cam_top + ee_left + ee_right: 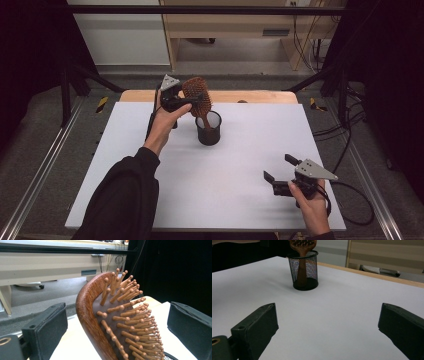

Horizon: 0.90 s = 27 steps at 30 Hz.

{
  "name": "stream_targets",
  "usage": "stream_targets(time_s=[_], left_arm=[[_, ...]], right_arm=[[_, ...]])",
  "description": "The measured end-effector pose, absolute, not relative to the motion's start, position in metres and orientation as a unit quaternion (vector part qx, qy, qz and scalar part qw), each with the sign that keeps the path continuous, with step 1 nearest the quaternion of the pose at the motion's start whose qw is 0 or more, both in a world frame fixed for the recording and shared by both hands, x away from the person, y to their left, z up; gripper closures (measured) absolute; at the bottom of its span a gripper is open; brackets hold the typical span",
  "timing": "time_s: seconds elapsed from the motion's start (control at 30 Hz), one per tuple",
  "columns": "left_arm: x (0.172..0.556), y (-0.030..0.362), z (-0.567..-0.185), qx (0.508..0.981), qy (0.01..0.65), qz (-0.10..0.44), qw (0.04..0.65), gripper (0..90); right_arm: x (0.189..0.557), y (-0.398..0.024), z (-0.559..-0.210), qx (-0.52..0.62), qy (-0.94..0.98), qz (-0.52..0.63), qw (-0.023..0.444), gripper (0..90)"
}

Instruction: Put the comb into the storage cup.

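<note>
The white table [240,190] is being worked at by both hands. A wooden hairbrush [197,97] is being stood handle-down in a black mesh cup [208,131] near the table's far middle. The left gripper [182,102] is being kept around the brush head, jaws spread, not pressing. The right gripper [280,168] is being held open, low and well apart.

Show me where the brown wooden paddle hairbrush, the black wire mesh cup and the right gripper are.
brown wooden paddle hairbrush [198,95]: high view, on the bristled head.
black wire mesh cup [310,267]: right gripper view, on its mesh side wall.
right gripper [280,168]: high view, midway between its two open jaw tips.
</note>
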<state>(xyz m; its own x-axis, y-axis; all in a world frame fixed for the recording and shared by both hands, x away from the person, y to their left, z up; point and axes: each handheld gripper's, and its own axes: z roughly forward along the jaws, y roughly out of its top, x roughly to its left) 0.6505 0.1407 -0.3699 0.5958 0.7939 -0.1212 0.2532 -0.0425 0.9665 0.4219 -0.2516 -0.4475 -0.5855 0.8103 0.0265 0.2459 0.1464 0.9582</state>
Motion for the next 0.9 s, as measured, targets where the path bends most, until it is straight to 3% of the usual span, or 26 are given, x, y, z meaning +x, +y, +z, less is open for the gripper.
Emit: stream_targets(time_s=[0.9], left_arm=[[0.6437, 0.1454, -0.3672, 0.674, 0.384, 0.242, 0.583, 2.5]], right_arm=[[0.4219, -0.2513, -0.4475, 0.371, 0.71, 0.537, 0.264, 2.9]])
